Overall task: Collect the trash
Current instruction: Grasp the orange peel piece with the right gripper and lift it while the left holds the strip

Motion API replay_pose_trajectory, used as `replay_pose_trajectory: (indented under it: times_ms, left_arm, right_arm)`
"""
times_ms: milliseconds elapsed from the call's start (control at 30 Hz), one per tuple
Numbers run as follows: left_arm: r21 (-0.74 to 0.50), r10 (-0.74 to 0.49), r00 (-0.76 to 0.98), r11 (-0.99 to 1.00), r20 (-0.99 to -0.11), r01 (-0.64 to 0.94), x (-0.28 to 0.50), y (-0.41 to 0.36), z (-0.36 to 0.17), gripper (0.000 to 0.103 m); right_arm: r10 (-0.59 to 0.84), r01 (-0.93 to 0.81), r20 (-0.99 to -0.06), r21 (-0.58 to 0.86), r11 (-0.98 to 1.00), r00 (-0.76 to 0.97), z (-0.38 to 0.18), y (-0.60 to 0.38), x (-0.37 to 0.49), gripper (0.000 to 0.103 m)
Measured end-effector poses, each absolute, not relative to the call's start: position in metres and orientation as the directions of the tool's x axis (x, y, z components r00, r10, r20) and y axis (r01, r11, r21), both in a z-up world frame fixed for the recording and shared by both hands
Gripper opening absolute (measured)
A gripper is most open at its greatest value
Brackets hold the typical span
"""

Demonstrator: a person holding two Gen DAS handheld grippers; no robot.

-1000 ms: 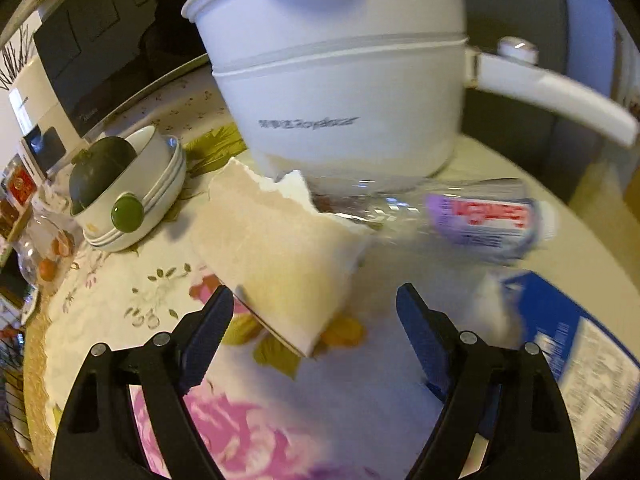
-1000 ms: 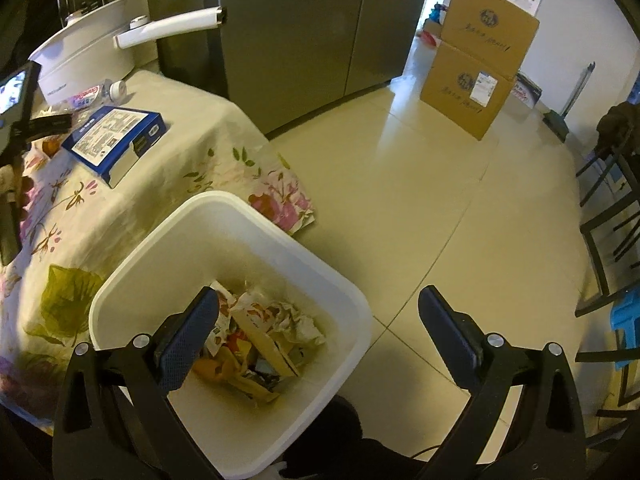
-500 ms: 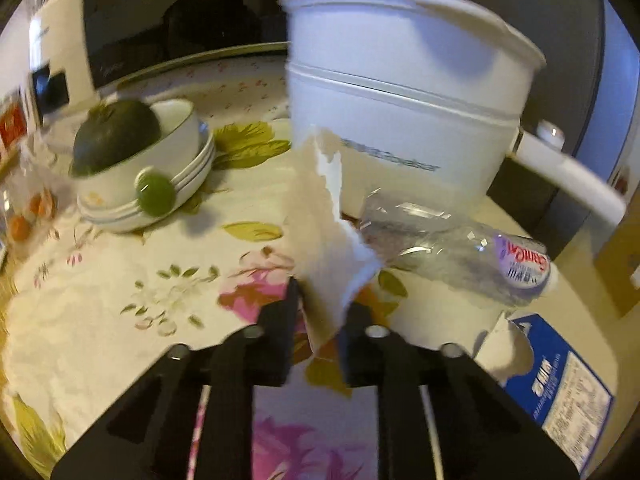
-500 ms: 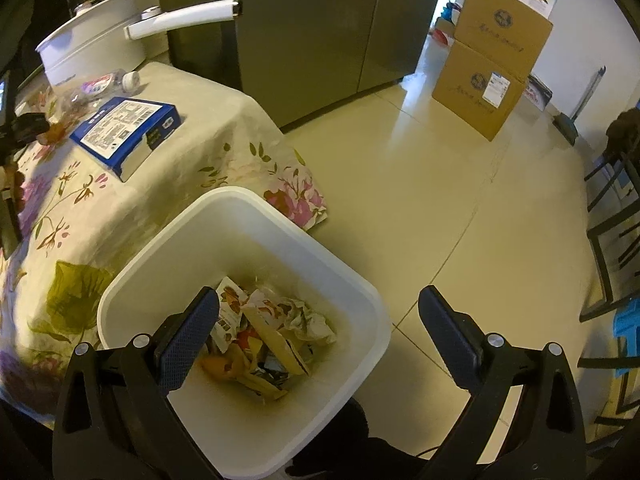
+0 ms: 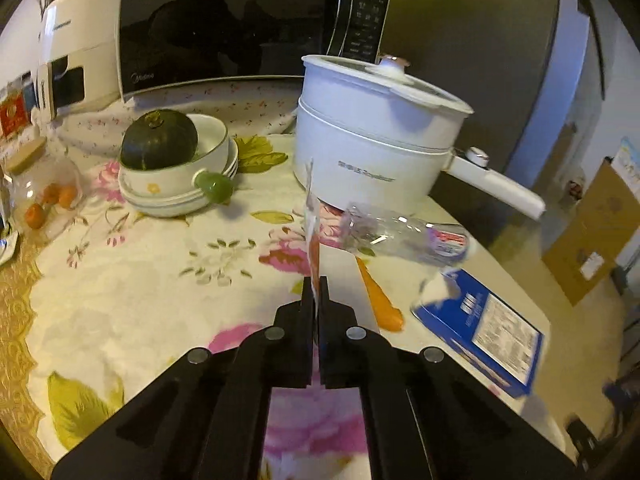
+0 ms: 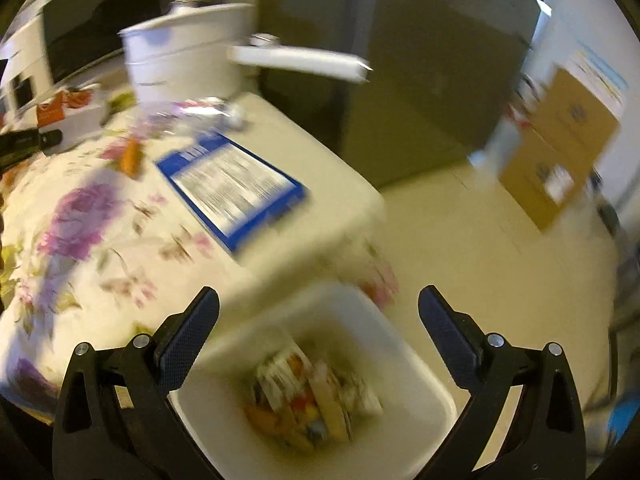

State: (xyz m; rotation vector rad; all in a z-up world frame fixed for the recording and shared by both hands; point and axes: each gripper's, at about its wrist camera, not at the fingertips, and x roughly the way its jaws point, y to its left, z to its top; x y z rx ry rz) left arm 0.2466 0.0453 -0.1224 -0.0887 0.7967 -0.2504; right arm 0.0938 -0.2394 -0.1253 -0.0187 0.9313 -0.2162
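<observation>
My left gripper (image 5: 318,286) is shut on a torn paper scrap (image 5: 311,216), which stands edge-on above the floral tablecloth (image 5: 140,292). Just beyond it lie an empty clear plastic bottle (image 5: 404,234), an orange peel strip (image 5: 378,300) and a blue box (image 5: 488,330). In the right wrist view, my right gripper (image 6: 318,312) hangs open over a white trash bin (image 6: 420,364) with several wrappers inside, beside the table's edge. The blue box (image 6: 232,186) and the bottle (image 6: 200,110) show blurred on the table.
A white electric pot (image 5: 372,144) with a long handle stands behind the bottle. Stacked bowls (image 5: 176,184) hold a dark squash; a microwave (image 5: 224,28) sits at the back. A glass jar (image 5: 44,196) is at left. Cardboard boxes (image 6: 560,140) stand on the tiled floor.
The left gripper closed on the paper scrap and lifted it back off the table, revealing the orange peel. The right gripper swung towards the table, still open above the bin.
</observation>
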Motion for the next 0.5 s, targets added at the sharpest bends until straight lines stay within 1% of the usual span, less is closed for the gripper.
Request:
replay_pose_trajectory:
  times_ms: [100, 167, 200, 400, 500]
  left_arm:
    - [-0.230, -0.294, 0.656, 0.956, -0.695, 0.185, 0.235, 0.058, -0.117, 0.001]
    - [-0.283, -0.328, 0.651, 0.943, -0.684, 0.178, 0.221, 0.066, -0.110, 0.001]
    - [-0.303, -0.341, 0.655, 0.937, -0.675, 0.176, 0.215, 0.070, -0.105, 0.001]
    - [-0.327, -0.343, 0.714, 0.930, -0.611, 0.167, 0.196, 0.089, -0.076, 0.001]
    - [-0.322, -0.323, 0.740, 0.935, -0.590, 0.150, 0.196, 0.099, -0.068, 0.001]
  right_arm:
    - [-0.131, 0.094, -0.800, -0.093, 0.991, 0.585, -0.126, -0.231, 0.129, 0.096]
    - [-0.113, 0.067, -0.802, -0.091, 0.994, 0.587, -0.128, -0.224, 0.145, 0.096]
    - [-0.070, 0.030, -0.799, -0.064, 0.997, 0.598, -0.127, -0.218, 0.156, 0.096]
    - [0.093, -0.060, -0.790, 0.072, 0.996, 0.605, -0.123, -0.168, 0.209, 0.095]
    - [0.127, -0.086, -0.802, 0.095, 0.992, 0.584, -0.129, -0.138, 0.235, 0.092]
